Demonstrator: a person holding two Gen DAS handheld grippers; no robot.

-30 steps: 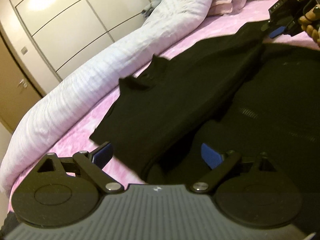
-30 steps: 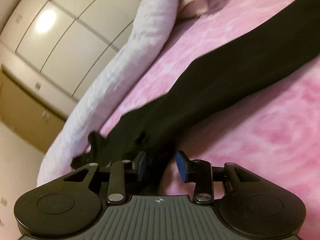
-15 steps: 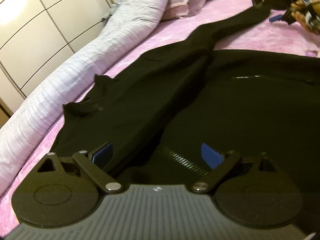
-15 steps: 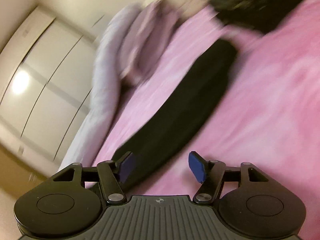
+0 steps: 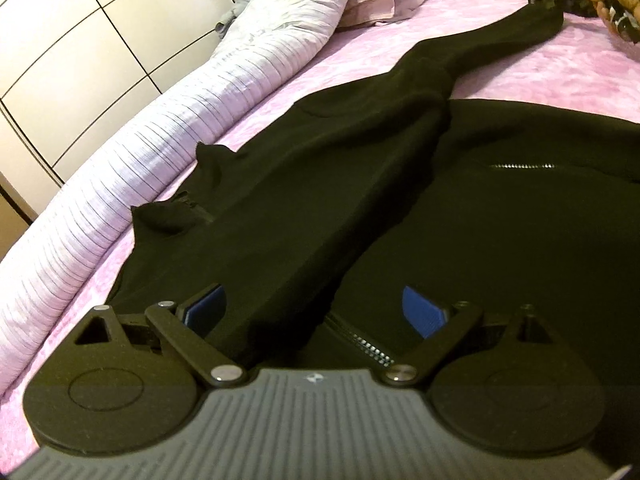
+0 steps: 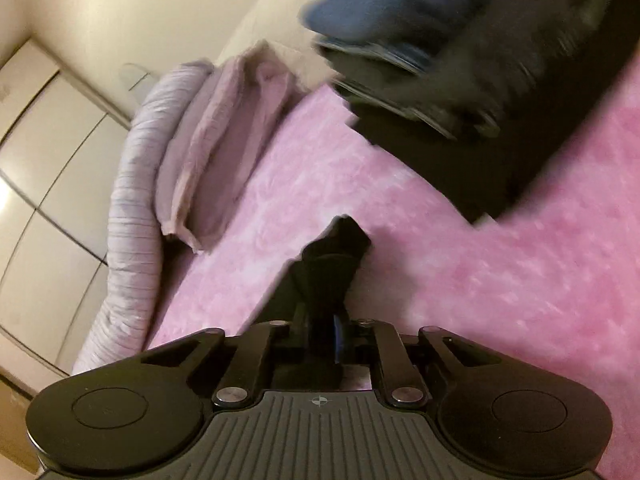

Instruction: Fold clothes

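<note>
The black zip jacket (image 5: 400,208) lies spread on the pink bed (image 5: 520,68), one sleeve (image 5: 500,44) stretched out toward the pillows. The right gripper (image 6: 322,330) has its fingers together, clamped on the sleeve cuff (image 6: 334,256), which fans out in front of the blue pads. The left gripper (image 5: 316,310) has its fingers well apart and holds nothing; it hovers low over the jacket body near the zipper (image 5: 366,344).

The step in hand looks like carrying the sleeve across the body. To do it well, the right gripper should keep the cuff pinched and travel in a low arc, so the sleeve lays down flat rather than twisting. The left gripper could press or pinch the fabric at the shoulder side to anchor the body, since the knit looks soft and likely to drag along.

The jacket is matte, dense and limp, with a fine metal-toothed zipper and a stand-up collar (image 5: 208,184). The bedsheet is a mottled, plush-looking pink; beside it runs a long, ribbed, pale lilac duvet (image 5: 160,128), and a flat pillow (image 6: 216,168). Farther off, blurred dark folded clothes (image 6: 452,72) sit on the bed.
</note>
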